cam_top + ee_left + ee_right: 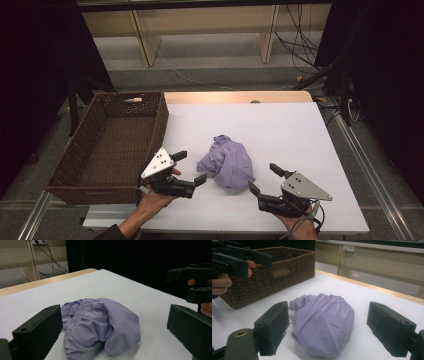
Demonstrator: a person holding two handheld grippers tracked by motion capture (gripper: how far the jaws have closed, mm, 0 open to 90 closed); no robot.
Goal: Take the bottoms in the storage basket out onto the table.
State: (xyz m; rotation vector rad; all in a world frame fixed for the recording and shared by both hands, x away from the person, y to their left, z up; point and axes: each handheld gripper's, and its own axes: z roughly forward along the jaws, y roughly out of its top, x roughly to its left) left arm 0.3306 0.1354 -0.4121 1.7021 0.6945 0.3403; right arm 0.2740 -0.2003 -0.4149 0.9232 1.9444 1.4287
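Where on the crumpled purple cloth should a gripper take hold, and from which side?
Probably the gathered elastic hem on the purple cloth: it forms a raised ridge across the top of the heap, thin enough to pinch. The left gripper and right gripper both stand open, one on each side, so coming in low from either side and closing over that ridge looks workable.

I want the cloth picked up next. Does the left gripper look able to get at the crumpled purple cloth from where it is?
Probably yes. The left gripper stands open beside the purple cloth, facing it, with only bare white table between.
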